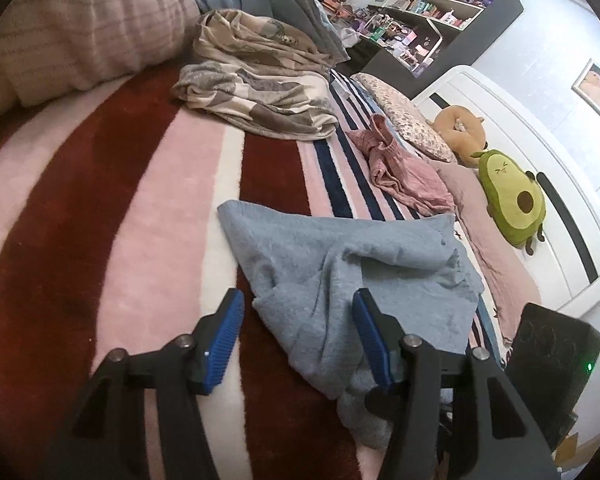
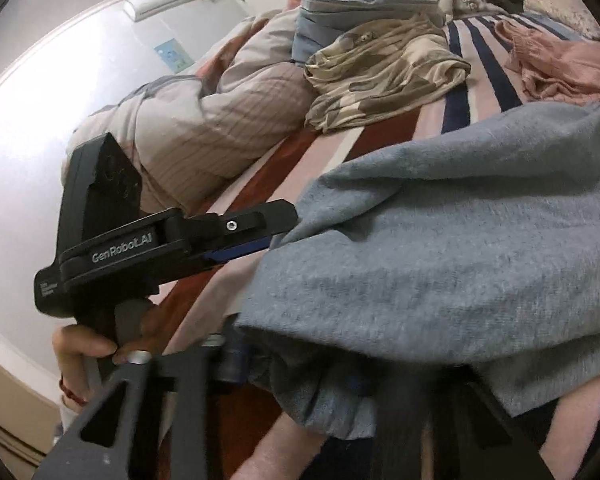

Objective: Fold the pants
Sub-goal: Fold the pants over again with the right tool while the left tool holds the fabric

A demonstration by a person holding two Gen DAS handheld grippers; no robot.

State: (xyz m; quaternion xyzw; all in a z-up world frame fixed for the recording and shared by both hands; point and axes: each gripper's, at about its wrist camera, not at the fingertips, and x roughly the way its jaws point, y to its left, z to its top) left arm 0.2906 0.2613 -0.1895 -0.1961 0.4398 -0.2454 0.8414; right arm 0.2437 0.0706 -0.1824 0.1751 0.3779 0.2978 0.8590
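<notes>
Blue fleece pants (image 1: pixel 340 280) between left claw (image 1: pixel 298 322) pads — unpinched.

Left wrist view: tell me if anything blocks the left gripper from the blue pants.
Nothing visible does. The left gripper is open, with the blue pants already lying between its blue pads on the striped blanket.
</notes>
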